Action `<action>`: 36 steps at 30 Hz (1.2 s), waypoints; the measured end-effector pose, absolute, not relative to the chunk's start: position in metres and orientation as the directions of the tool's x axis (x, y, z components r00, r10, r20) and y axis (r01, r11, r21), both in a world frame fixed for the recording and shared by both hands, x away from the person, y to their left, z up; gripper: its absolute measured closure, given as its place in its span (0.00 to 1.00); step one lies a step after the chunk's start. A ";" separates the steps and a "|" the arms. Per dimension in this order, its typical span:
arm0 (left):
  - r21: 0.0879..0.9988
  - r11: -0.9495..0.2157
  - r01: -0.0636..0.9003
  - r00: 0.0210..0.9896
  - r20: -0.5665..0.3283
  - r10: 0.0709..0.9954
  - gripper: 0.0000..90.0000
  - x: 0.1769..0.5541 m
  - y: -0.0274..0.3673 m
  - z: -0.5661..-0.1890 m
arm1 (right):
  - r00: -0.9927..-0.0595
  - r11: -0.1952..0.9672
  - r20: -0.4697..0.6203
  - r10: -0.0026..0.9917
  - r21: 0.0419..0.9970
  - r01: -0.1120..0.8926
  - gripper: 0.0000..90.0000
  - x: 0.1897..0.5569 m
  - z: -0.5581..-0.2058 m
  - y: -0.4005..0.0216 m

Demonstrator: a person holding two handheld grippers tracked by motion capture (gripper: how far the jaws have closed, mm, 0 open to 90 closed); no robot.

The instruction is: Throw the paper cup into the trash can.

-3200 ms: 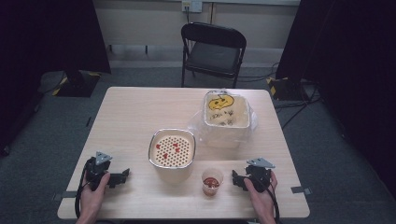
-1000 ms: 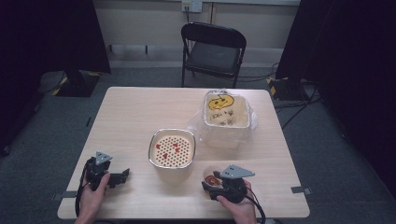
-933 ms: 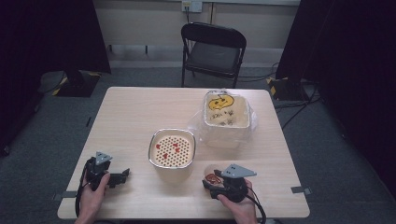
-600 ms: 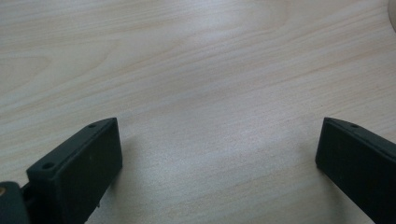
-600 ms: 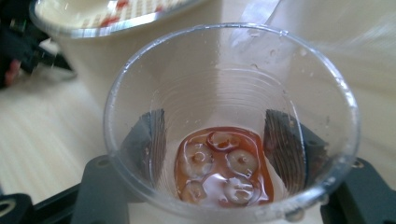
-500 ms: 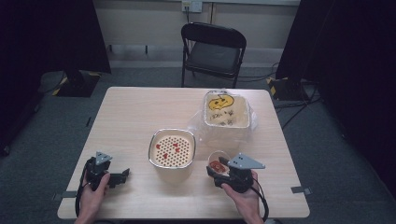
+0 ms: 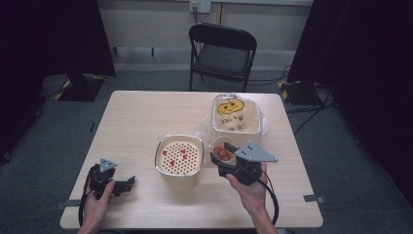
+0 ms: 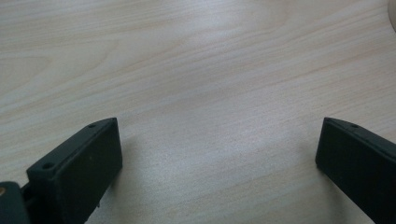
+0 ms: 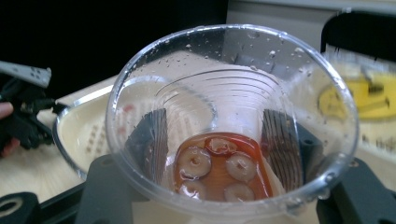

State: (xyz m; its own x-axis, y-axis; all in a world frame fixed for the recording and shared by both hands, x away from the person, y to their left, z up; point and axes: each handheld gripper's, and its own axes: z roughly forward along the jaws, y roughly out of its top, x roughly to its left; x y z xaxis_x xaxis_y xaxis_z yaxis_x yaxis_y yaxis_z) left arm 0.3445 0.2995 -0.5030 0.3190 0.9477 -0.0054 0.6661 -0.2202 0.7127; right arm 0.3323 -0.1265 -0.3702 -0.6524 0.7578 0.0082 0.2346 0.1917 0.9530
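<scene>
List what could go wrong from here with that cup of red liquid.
1. The right gripper holds the clear plastic cup by its thin wall; the fingers have just been closing, and more squeeze could buckle it or make it slip.
2. The cup holds red liquid with round pieces and is off the table; a tilt before it is over the strainer bowl would likely spill onto the table.

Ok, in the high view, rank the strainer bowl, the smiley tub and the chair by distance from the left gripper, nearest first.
1. Strainer bowl: mid-table, to the right of the left gripper.
2. Smiley tub: far right part of the table.
3. Chair: on the floor beyond the table's far edge.
</scene>
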 end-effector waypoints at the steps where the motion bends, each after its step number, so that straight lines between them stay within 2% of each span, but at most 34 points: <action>1: 0.713 -0.219 0.666 0.318 -0.007 0.948 0.00 0.345 0.299 -0.503 | -0.655 0.194 -0.002 0.756 0.955 0.222 0.46 0.333 -0.367 -0.124; 13: 0.713 -0.220 0.666 0.319 -0.006 0.948 0.00 0.345 0.300 -0.503 | -0.651 0.280 -0.130 0.748 0.951 0.131 0.48 0.360 -0.336 -0.087; 21: 0.713 -0.220 0.666 0.319 -0.006 0.948 0.00 0.345 0.300 -0.503 | -0.623 0.431 -0.296 0.724 0.900 0.072 0.48 0.368 -0.330 -0.069; 23: 0.713 -0.220 0.665 0.319 -0.006 0.948 0.00 0.345 0.300 -0.503 | -0.608 0.509 -0.374 0.700 0.859 0.057 0.49 0.371 -0.329 -0.062; 28: 0.713 -0.220 0.665 0.320 -0.006 0.948 0.00 0.345 0.300 -0.503 | -0.583 0.624 -0.491 0.648 0.780 0.038 0.49 0.373 -0.327 -0.049; 36: 0.713 -0.220 0.665 0.319 -0.006 0.948 0.00 0.345 0.300 -0.503 | -0.557 0.740 -0.619 0.554 0.673 -0.012 0.51 0.374 -0.326 -0.032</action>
